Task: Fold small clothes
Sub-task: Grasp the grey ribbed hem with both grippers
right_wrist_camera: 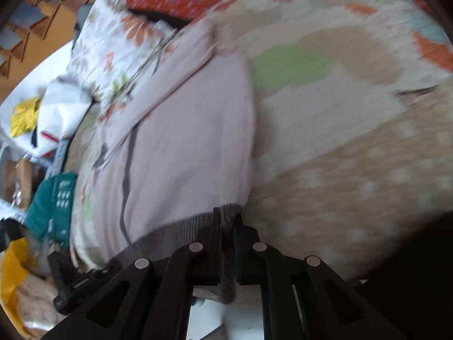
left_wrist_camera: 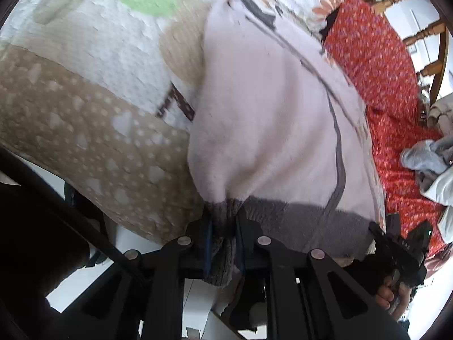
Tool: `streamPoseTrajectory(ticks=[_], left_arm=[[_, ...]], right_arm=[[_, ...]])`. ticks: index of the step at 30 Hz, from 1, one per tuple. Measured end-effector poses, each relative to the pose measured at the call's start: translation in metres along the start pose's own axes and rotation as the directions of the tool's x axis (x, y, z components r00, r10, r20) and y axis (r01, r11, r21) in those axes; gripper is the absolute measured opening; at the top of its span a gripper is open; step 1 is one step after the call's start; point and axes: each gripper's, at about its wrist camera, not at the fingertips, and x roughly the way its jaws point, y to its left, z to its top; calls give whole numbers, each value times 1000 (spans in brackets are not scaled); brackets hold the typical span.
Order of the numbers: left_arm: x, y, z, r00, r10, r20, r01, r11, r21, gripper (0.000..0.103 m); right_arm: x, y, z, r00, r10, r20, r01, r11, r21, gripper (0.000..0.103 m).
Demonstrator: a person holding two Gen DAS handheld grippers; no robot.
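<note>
A small pale pink sweater (left_wrist_camera: 269, 113) with grey seams and a grey ribbed hem lies stretched over the patterned beige bedspread (left_wrist_camera: 85, 141). My left gripper (left_wrist_camera: 223, 226) is shut on the grey hem at one corner. My right gripper (right_wrist_camera: 228, 221) is shut on the hem at the other corner of the same sweater (right_wrist_camera: 184, 141). The right gripper also shows at the right edge of the left wrist view (left_wrist_camera: 396, 243), and the left gripper at the lower left of the right wrist view (right_wrist_camera: 70, 286). Both views are blurred.
A red flowered cloth (left_wrist_camera: 376, 65) lies beyond the sweater with crumpled grey and white clothes (left_wrist_camera: 430, 164) on it. A floral pillow (right_wrist_camera: 113, 51), a wooden chair (left_wrist_camera: 424, 28), a teal item (right_wrist_camera: 53, 206) and yellow bags (right_wrist_camera: 14, 269) sit beside the bed.
</note>
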Motion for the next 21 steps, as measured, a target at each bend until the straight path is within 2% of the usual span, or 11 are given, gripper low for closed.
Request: streamPoseTrajectory(ticks=[2, 3, 5, 7, 8, 9, 10, 12, 16, 19, 21], left_arm=[[-1, 1, 2, 1000, -25, 5, 25, 1000, -19, 13], [-1, 1, 2, 1000, -29, 5, 29, 999, -20, 13], [0, 0, 2, 1000, -21, 3, 21, 1000, -15, 14], [-1, 1, 1, 1000, -23, 7, 23, 999, -22, 18], [-3, 3, 2, 1000, -23, 15, 23, 999, -28, 21], [-5, 4, 3, 1000, -17, 26, 18, 999, -35, 29], [-5, 5, 3, 999, -11, 38, 13, 999, -44, 39], [-8, 13, 3, 998, -1, 62, 6, 997, -83, 52], [-1, 19, 2, 999, -33, 41, 38, 991, -126, 66], [14, 11, -1, 1000, -22, -5, 22, 995, -95, 68], [22, 3, -3, 1000, -1, -26, 0, 998, -62, 72]], right_arm=[[-13, -8, 3, 998, -57, 30, 57, 998, 8, 5], [-15, -10, 5, 998, -60, 32, 60, 998, 2, 5], [-13, -10, 5, 1000, -5, 8, 4, 1000, 5, 9], [-8, -11, 3, 1000, 14, 0, -14, 1000, 15, 13], [-6, -9, 3, 1000, 13, 4, -13, 1000, 14, 26], [-5, -9, 2, 1000, 11, 10, -11, 1000, 15, 42], [-3, -11, 2, 1000, 10, 19, -10, 1000, 26, 46], [0, -13, 3, 1000, 5, 25, -6, 999, 51, 47], [4, -10, 5, 1000, 19, 23, -20, 999, 43, 49], [15, -5, 0, 999, 23, -24, -23, 1000, 15, 50], [19, 3, -7, 1000, 0, -24, -1, 1000, -28, 51]])
